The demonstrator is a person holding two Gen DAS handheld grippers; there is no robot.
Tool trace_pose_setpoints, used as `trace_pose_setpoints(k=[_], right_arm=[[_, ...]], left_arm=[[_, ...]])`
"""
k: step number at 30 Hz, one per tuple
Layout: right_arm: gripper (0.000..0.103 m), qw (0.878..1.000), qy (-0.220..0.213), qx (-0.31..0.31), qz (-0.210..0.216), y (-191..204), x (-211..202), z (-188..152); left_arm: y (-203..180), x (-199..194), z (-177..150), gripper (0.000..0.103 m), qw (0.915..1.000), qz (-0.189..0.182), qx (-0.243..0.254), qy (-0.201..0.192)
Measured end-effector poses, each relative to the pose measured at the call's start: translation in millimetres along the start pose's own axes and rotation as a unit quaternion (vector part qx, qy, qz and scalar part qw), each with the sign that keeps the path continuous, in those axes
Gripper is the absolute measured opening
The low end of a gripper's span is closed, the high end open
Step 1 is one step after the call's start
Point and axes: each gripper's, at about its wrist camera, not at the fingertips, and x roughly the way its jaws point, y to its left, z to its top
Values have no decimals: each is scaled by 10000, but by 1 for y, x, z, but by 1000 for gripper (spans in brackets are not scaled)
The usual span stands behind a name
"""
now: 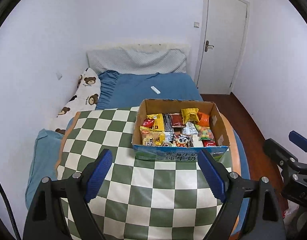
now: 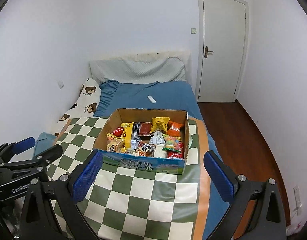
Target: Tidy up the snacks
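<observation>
While both the left gripper (image 1: 154,170) and right gripper (image 2: 151,172) hang empty with jaws apart, a careless reach could crush packets crammed in the cardboard box (image 1: 179,155).

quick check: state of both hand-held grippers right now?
Left hand-held gripper: open, holding nothing, short of the snack box.
Right hand-held gripper: open, holding nothing.
</observation>
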Motion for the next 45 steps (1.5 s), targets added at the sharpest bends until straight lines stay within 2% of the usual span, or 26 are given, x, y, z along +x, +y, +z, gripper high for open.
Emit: trace_pose_setpoints(k=[7,9,10,19,28,35,45], right_arm=[[103,10000,44,54,3,-3,1,-1],[103,10000,47,64,-14,-4,1,-1],[103,10000,54,69,-14,-4,2,-1],[103,9999,72,60,-126,-5,12,2],[103,9993,147,187,-289,-12,54,8],[103,9984,256,286,-418,-17,96,11],[103,9966,440,364,-597,-22,130,9]], left_arm=[[-2,-3,-2,87,9999,112,52,-103],[-3,-4,-1,100,9999,81,38,-131],[-2,-4,-1,101,9999,62,23,-151],[-4,13,7,101,9999,91,-16,-115],[-2,66,20,101,9997,179,-117,153],[-4,102,29,101,9991,342,8,244],[-12,125,31,101,9986,346,160,361]])
